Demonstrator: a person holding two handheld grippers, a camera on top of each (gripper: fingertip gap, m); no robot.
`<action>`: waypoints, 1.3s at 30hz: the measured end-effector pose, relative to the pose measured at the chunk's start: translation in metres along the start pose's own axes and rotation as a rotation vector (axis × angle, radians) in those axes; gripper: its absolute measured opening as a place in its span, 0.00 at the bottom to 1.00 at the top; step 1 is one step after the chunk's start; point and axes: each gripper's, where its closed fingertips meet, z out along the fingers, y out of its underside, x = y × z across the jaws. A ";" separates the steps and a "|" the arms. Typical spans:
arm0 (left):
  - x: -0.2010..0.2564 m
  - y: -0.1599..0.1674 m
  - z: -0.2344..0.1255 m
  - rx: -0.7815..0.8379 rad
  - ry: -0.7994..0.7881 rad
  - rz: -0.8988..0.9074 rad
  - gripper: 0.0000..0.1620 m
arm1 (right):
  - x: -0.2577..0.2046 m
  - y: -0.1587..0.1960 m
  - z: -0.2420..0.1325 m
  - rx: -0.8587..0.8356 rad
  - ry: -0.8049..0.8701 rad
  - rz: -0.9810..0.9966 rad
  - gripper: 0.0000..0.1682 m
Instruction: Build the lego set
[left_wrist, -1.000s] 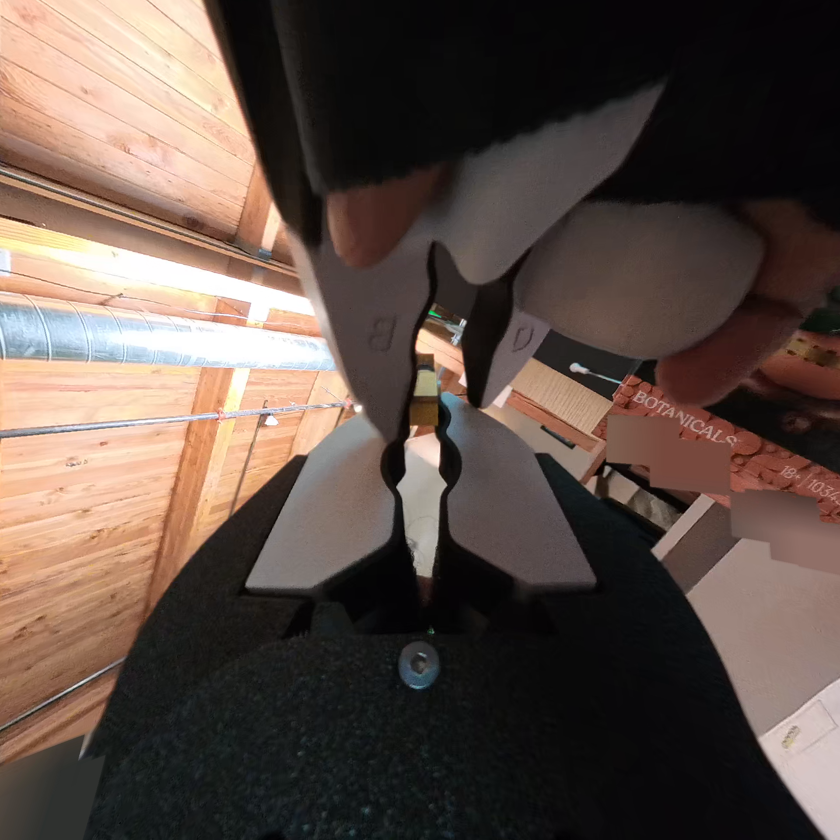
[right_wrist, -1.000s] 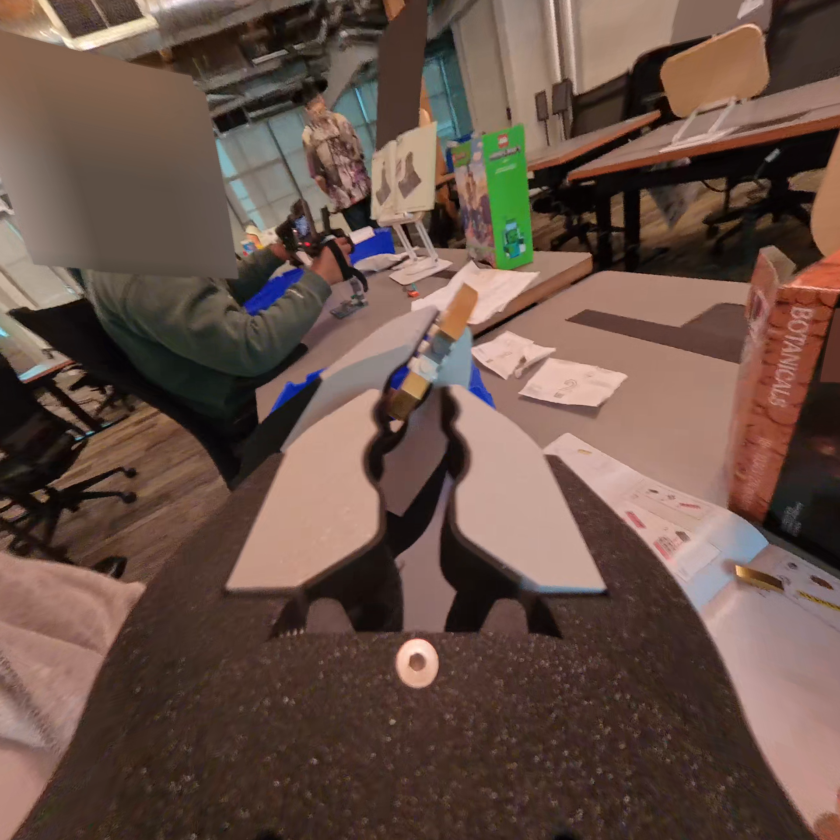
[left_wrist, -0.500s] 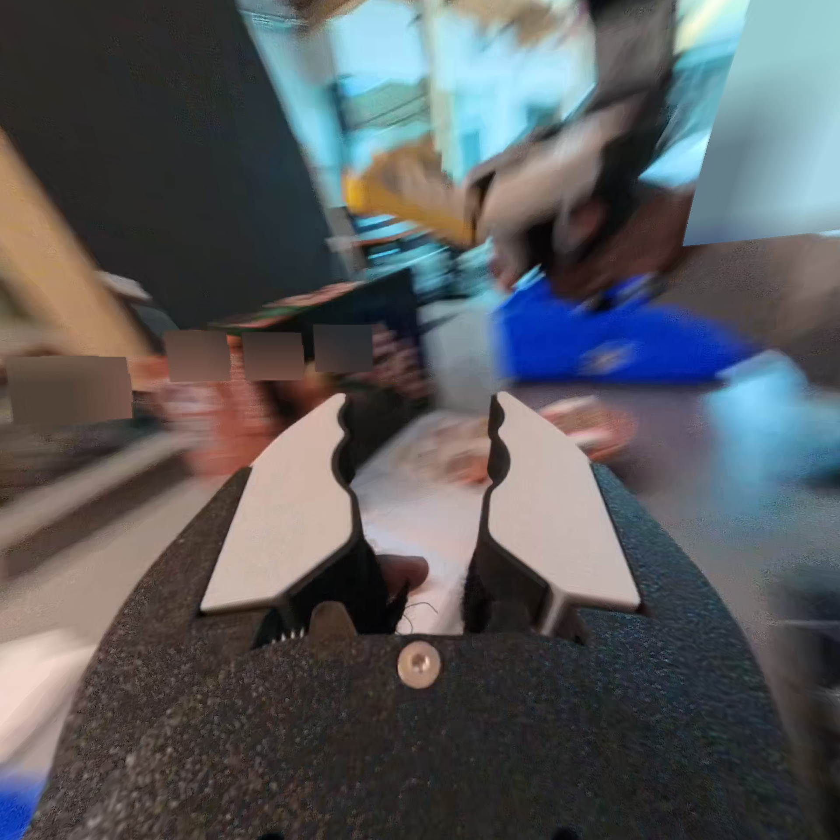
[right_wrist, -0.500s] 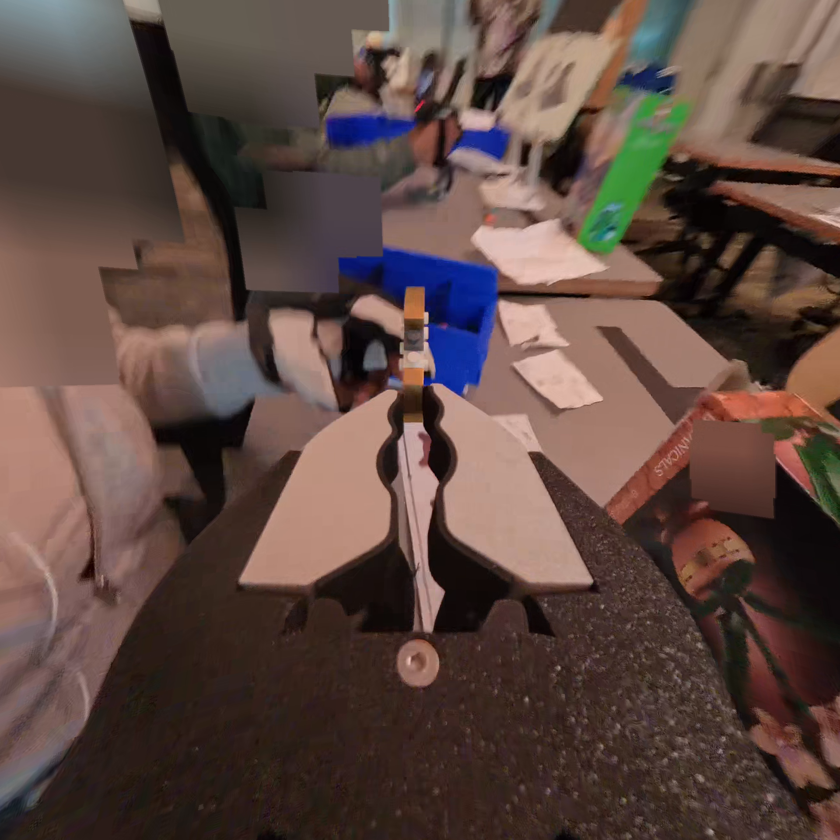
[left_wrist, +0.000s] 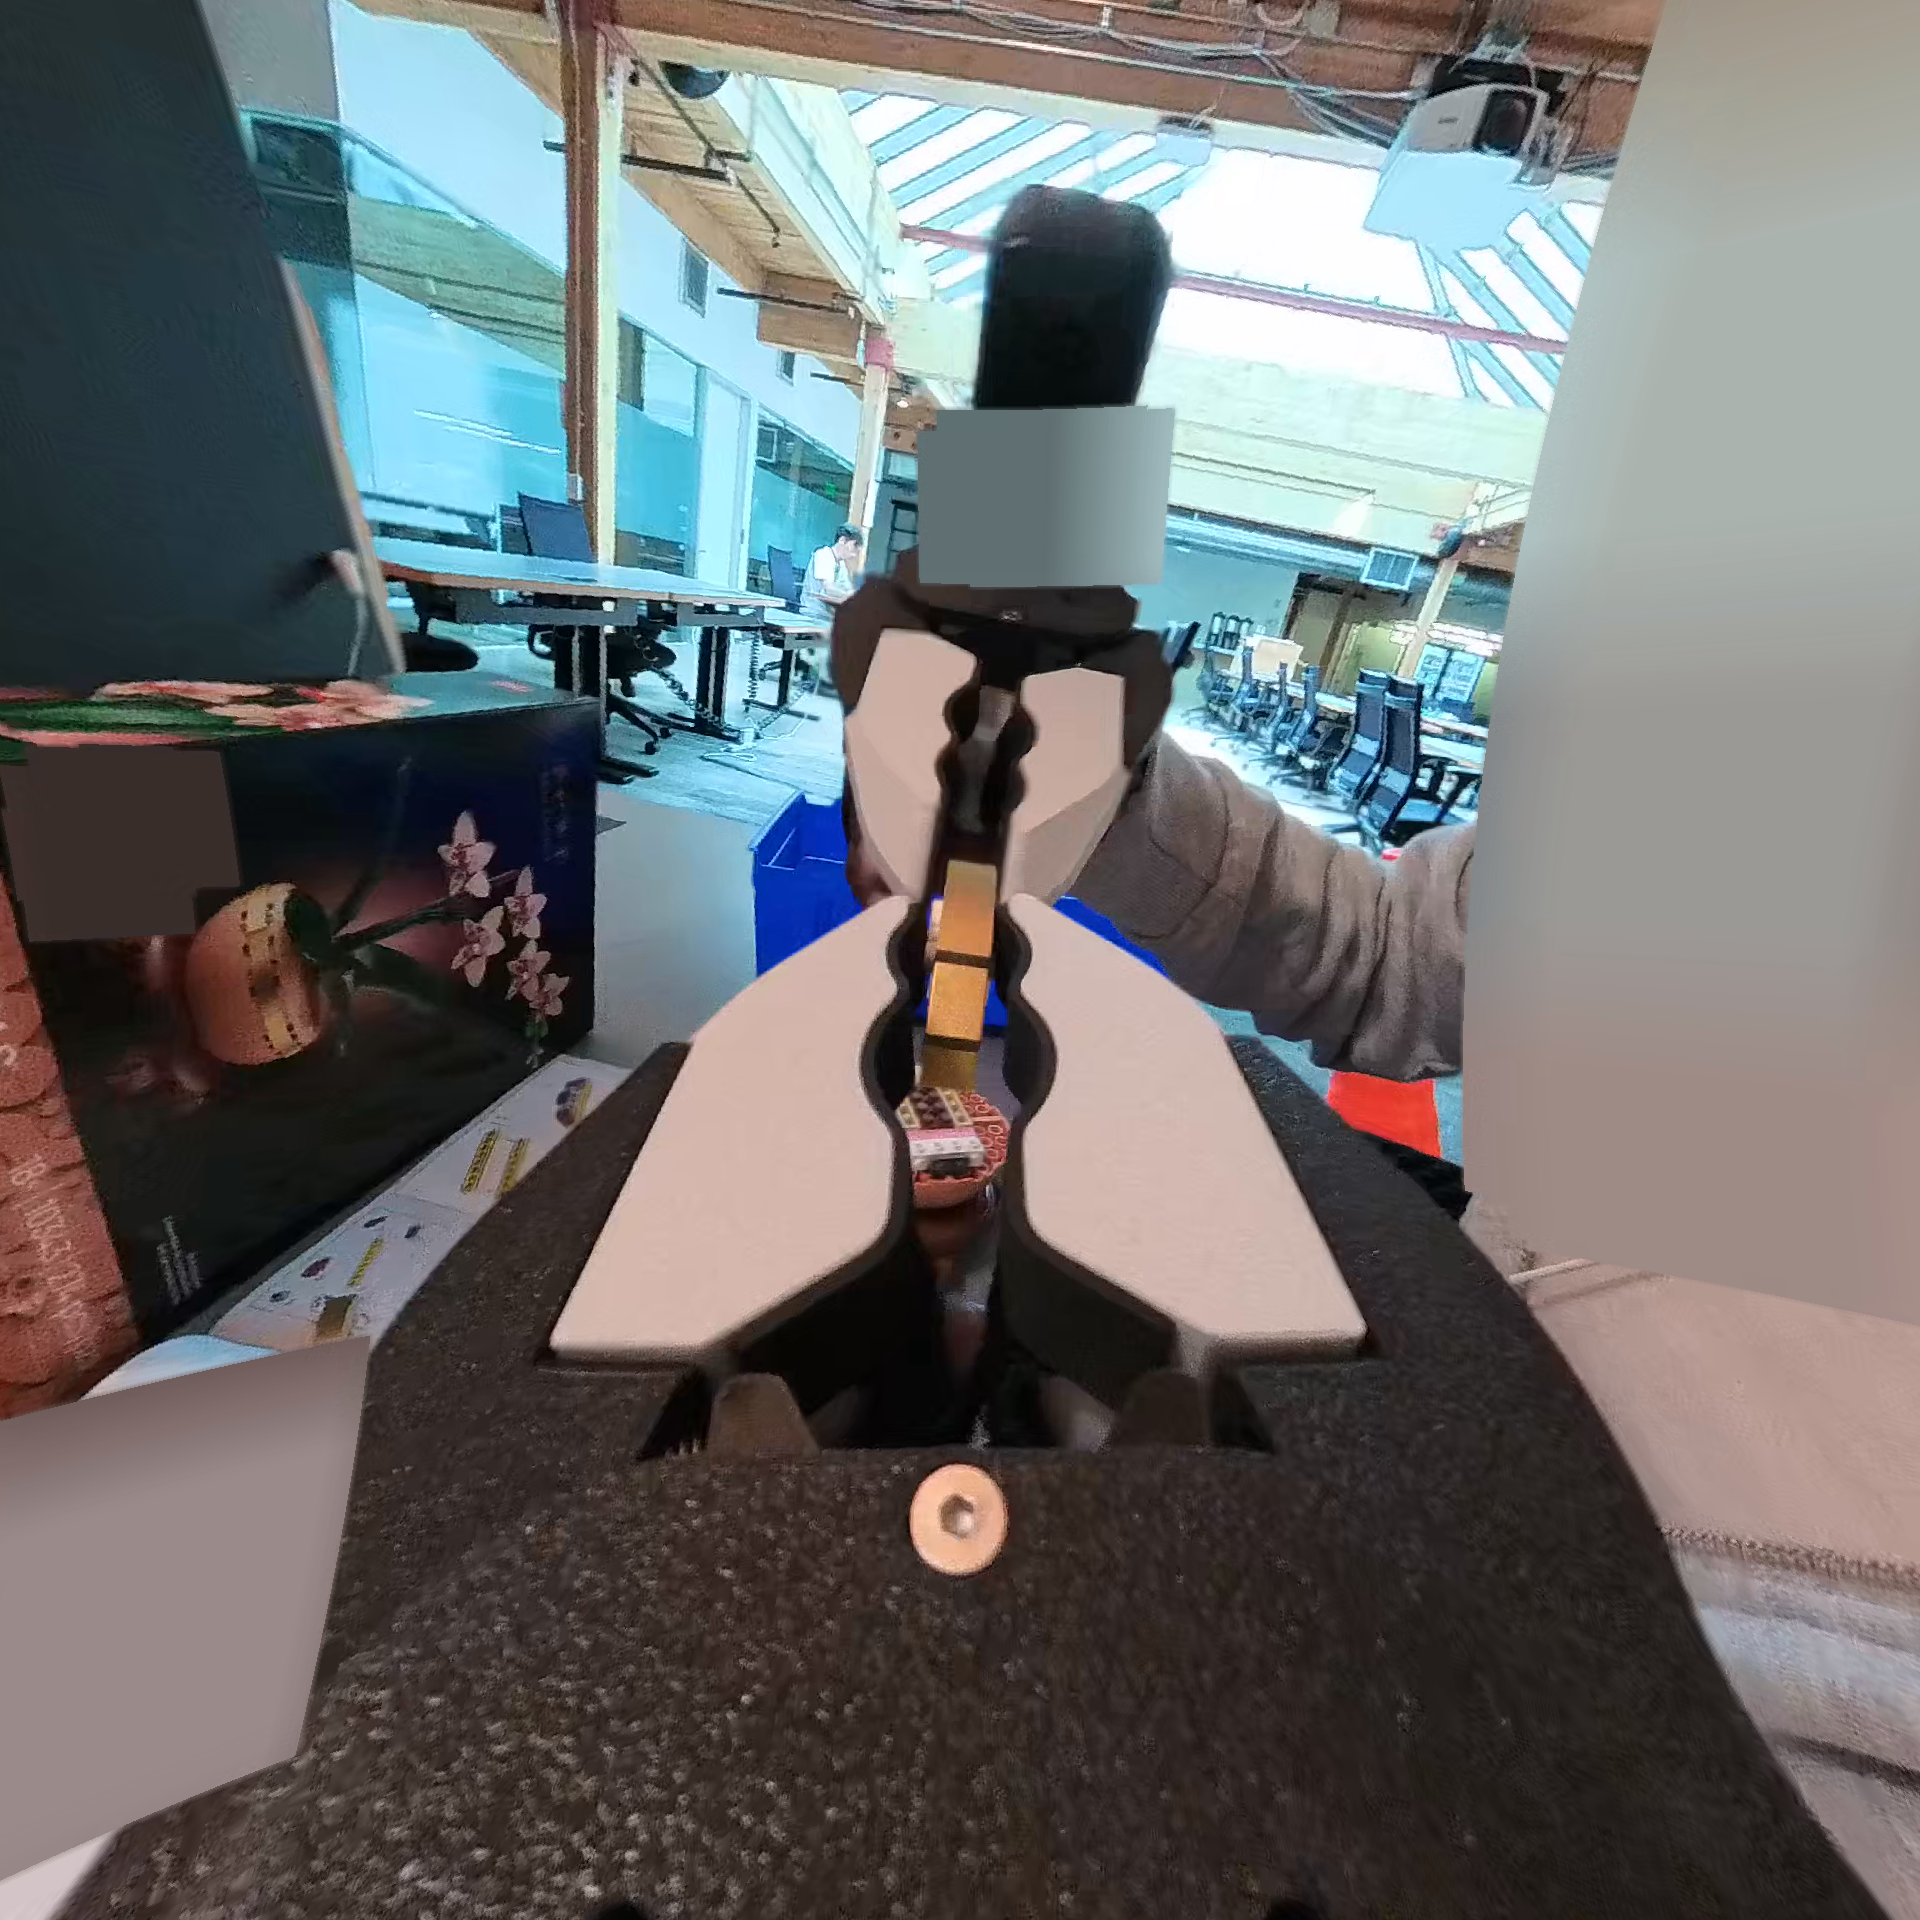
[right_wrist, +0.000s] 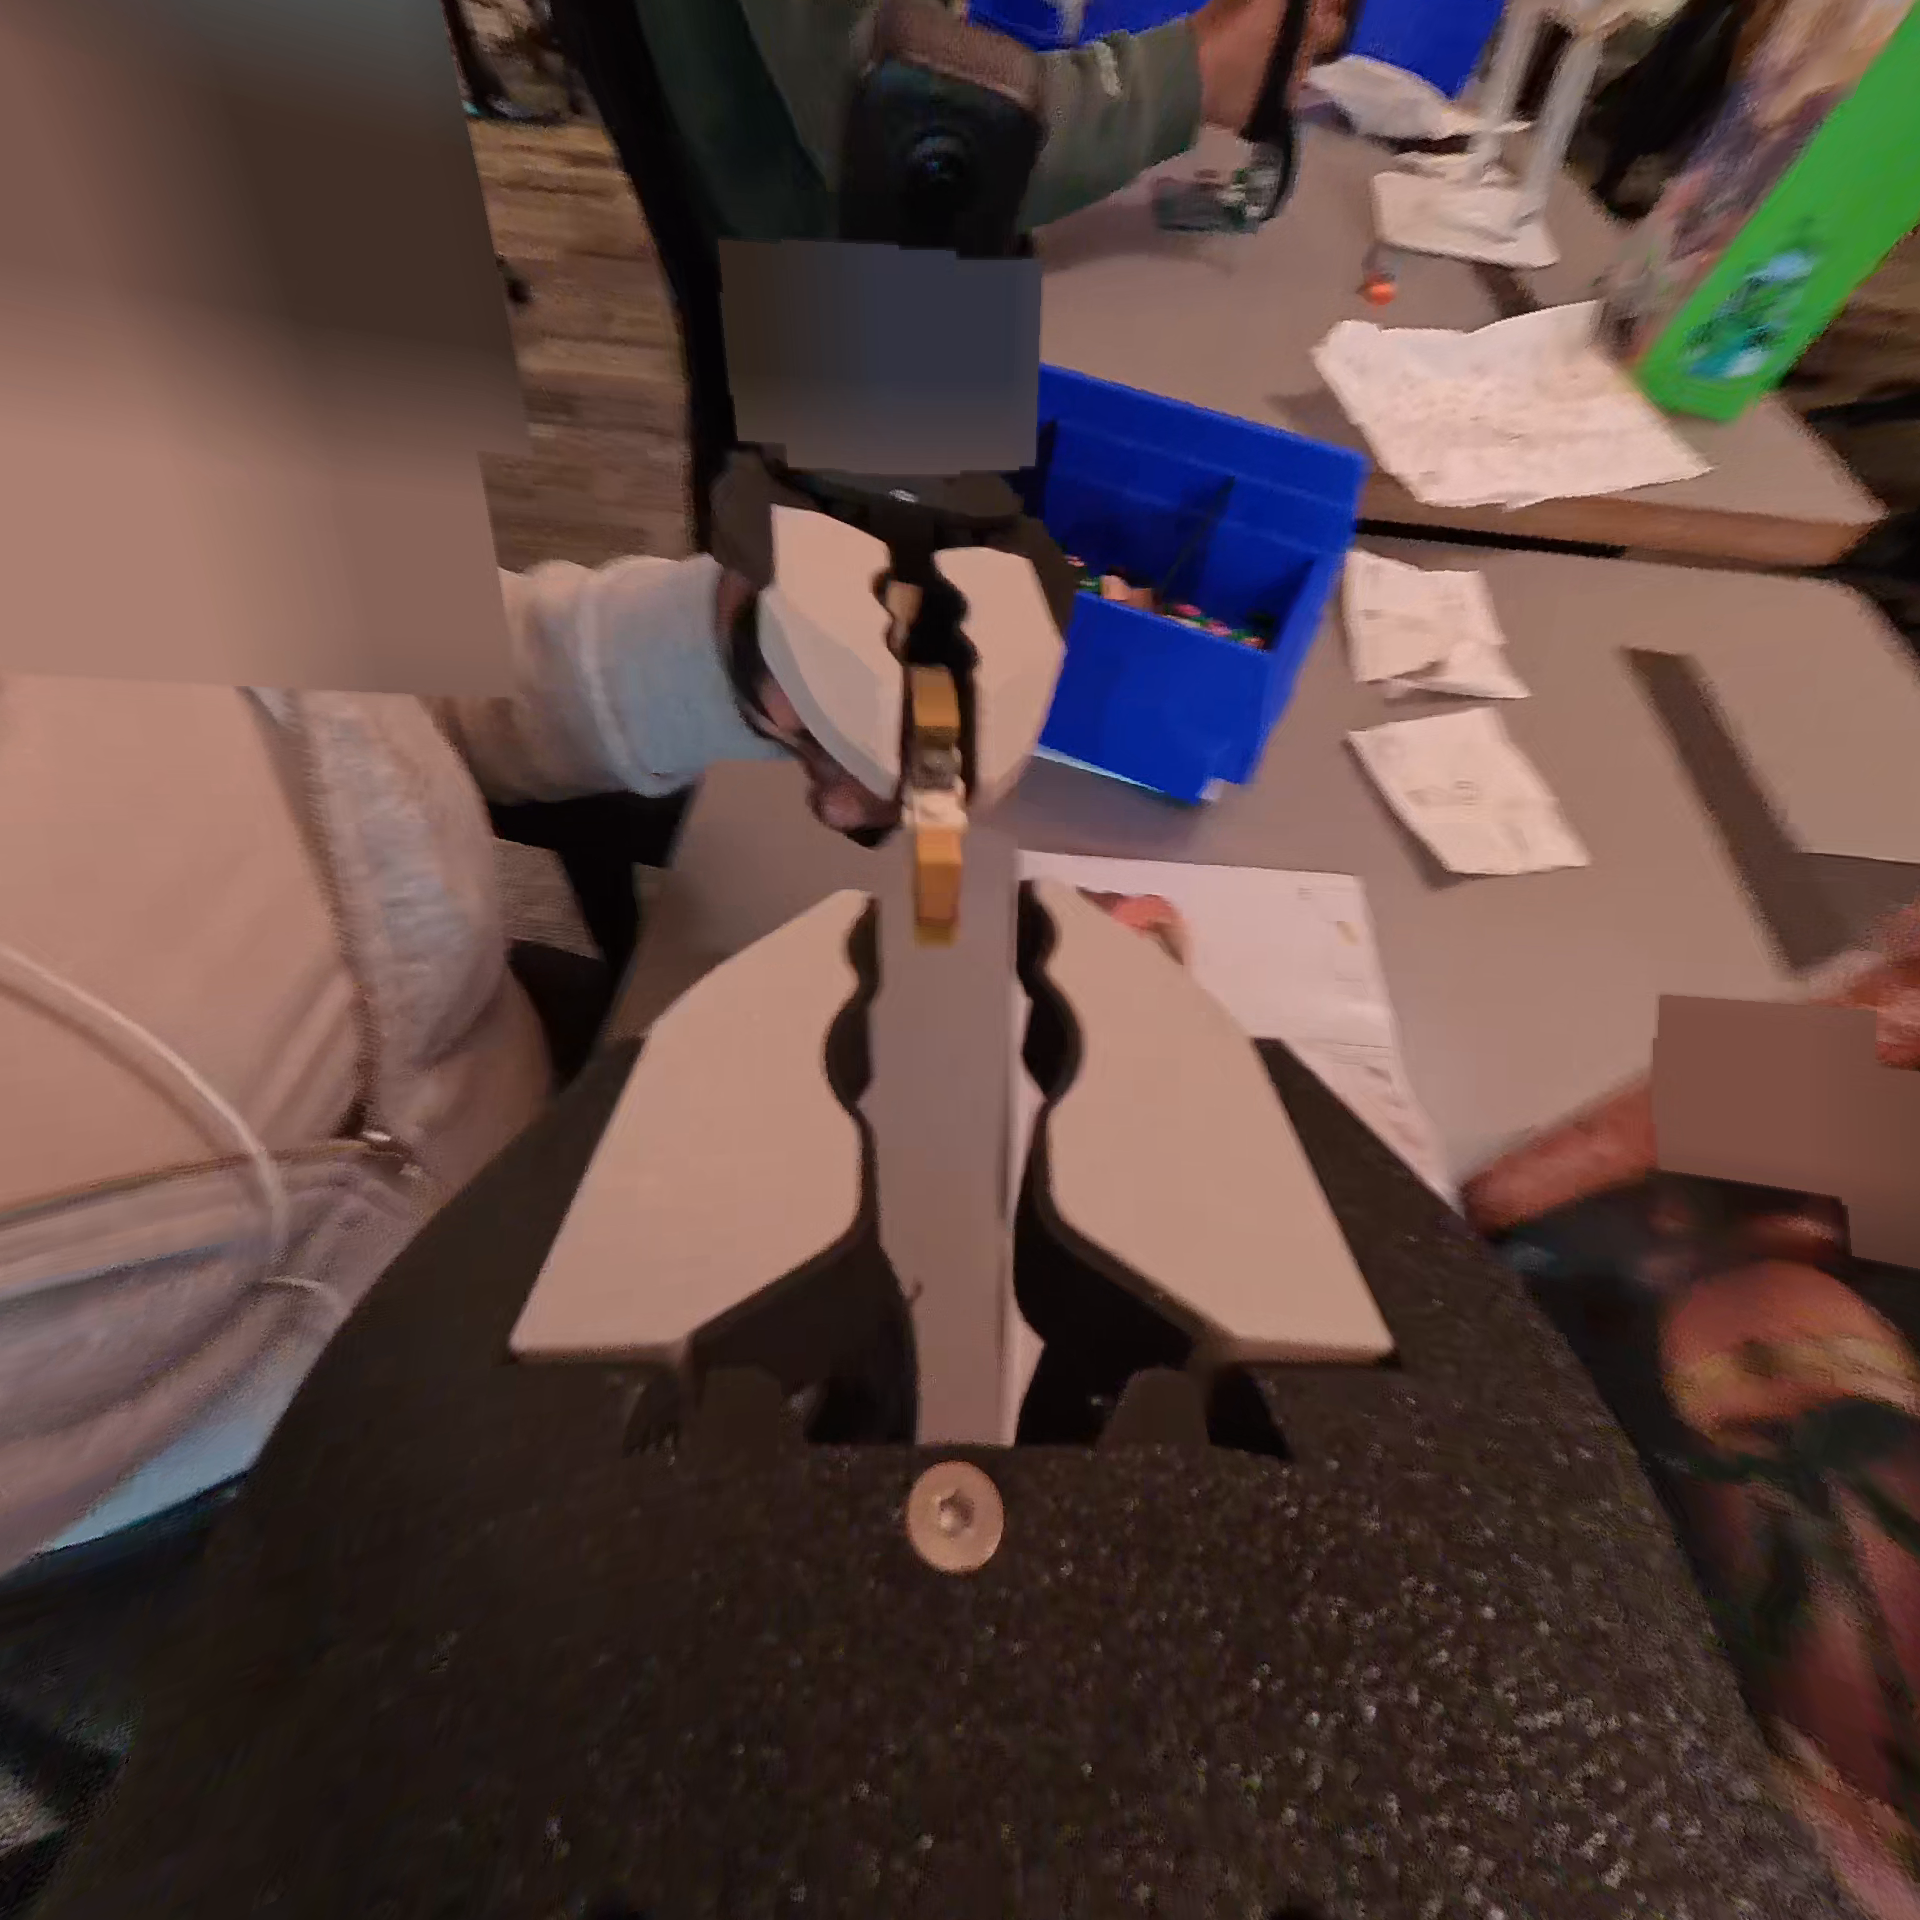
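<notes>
The 2 grippers face each other tip to tip above a grey table (right_wrist: 1579, 997). The lego stick (left_wrist: 961, 966), a thin bar of gold bricks with a grey and a white brick in its middle, is up in the air between them.

The left gripper (left_wrist: 956, 925) has its fingers pinched in on the far part of the stick, which shows most clearly in the right wrist view, where the bar pokes out of the left gripper's tips toward the camera. The right gripper (right_wrist: 948, 904) has its fingers spread, with a clear gap on both sides. The near gold end of the stick sits just at its tips and does not seem to touch either finger.

Low in the gap between the left gripper's fingers, a small round lego build (left_wrist: 951, 1138) in brown, pink and white shows beyond them; what it rests on is hidden.

On the table, a blue bin (right_wrist: 1174, 623) with a divider and small colourful pieces stands on the far side, behind the left gripper. A printed instruction sheet (right_wrist: 1278, 956) lies near the right gripper's right finger. A dark box with pink flowers (left_wrist: 312, 935) stands at the left in the left wrist view. Loose papers (right_wrist: 1455, 790) lie to the right of the bin.
</notes>
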 end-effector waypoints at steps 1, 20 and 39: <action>-0.004 -0.001 -0.003 0.013 -0.011 -0.018 0.07 | 0.012 0.003 -0.010 -0.022 0.074 -0.038 0.22; -0.027 0.043 -0.041 0.061 -0.030 -0.246 0.07 | 0.074 0.194 -0.088 -0.670 0.297 0.329 0.10; -0.042 0.063 -0.046 0.005 -0.060 -0.230 0.07 | 0.154 0.190 0.052 -0.718 0.050 -0.102 0.08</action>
